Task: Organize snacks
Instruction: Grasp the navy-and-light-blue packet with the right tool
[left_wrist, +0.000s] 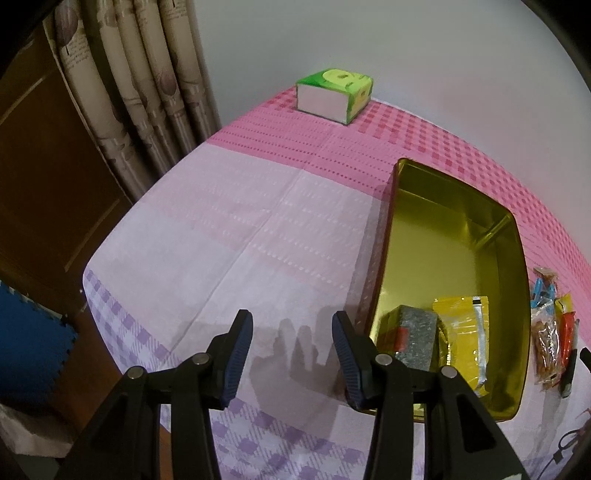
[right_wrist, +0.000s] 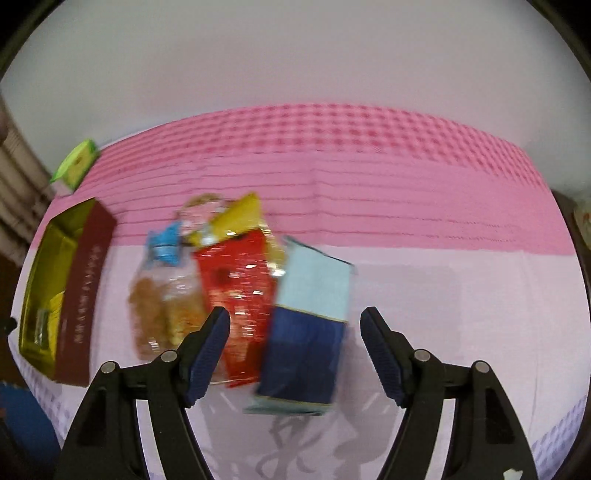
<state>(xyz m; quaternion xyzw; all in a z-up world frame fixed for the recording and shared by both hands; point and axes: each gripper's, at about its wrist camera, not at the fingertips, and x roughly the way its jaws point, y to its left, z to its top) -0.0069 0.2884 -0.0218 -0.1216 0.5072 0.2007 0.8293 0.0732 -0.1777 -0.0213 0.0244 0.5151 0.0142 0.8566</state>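
Observation:
An open gold-lined tin with dark red sides stands on the table. Inside lie a grey-topped packet and a yellow packet. My left gripper is open and empty, just left of the tin. My right gripper is open over a pile of snacks: a blue and light-blue box, a red packet, a clear bag of brown snacks with a blue clip, and a yellow packet. The blue box lies between the fingers, not gripped.
A green tissue box sits at the table's far corner, also in the right wrist view. The pink and lilac checked tablecloth covers the table. Curtains and a wooden door stand left. More snacks lie right of the tin.

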